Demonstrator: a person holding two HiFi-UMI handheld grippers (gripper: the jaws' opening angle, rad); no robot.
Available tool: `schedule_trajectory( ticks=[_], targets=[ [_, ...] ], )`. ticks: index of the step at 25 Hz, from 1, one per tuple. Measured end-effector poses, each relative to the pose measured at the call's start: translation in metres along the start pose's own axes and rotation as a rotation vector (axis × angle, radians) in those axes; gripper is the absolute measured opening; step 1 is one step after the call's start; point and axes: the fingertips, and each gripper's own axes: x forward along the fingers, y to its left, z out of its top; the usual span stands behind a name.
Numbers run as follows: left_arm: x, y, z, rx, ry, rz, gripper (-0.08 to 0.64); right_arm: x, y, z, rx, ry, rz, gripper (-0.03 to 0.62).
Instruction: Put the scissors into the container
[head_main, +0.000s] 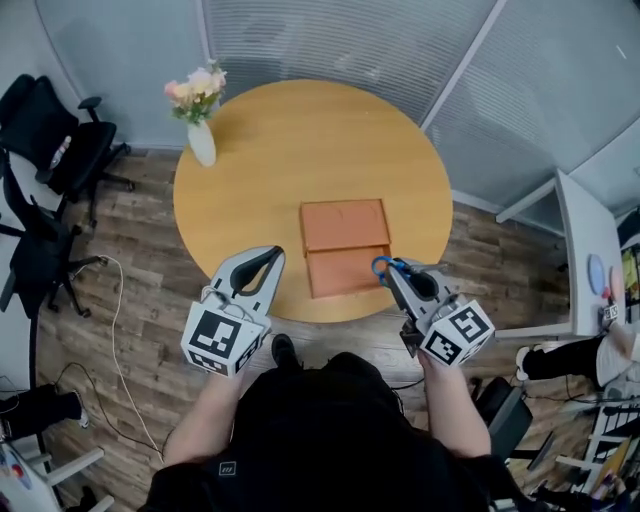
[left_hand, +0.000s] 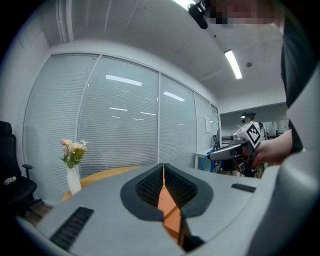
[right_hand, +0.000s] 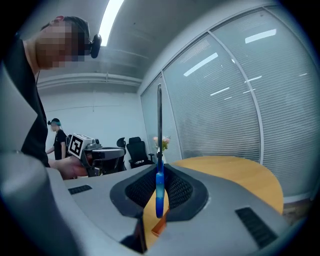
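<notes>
An orange container (head_main: 345, 245) lies open on the round wooden table (head_main: 300, 140), near its front edge. My right gripper (head_main: 392, 270) hovers just off the container's front right corner, shut on blue-handled scissors (head_main: 383, 265). In the right gripper view the scissors (right_hand: 159, 190) stand upright between the pads, blade pointing up. My left gripper (head_main: 274, 254) hangs over the table's front edge left of the container; its jaws are pressed together with nothing in them. A sliver of the orange container (left_hand: 170, 212) shows below the left gripper (left_hand: 163, 172) in its own view.
A white vase of flowers (head_main: 201, 140) stands at the table's far left edge. Black office chairs (head_main: 50, 130) sit on the floor to the left, with a white cable (head_main: 115, 330) trailing near them. A white desk (head_main: 580, 250) is at the right. Glass walls run behind the table.
</notes>
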Motion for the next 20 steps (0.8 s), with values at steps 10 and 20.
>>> schedule_trajectory(
  ticks=[10, 20],
  targets=[
    [0.038, 0.024, -0.011, -0.038, 0.043, 0.007, 0.017, 0.045, -0.037, -0.049, 0.068, 0.141, 0.028, 0.058],
    [0.073, 0.013, -0.031, -0.026, 0.126, 0.022, 0.017, 0.078, -0.064, -0.122, 0.078, 0.339, 0.139, 0.058]
  ],
)
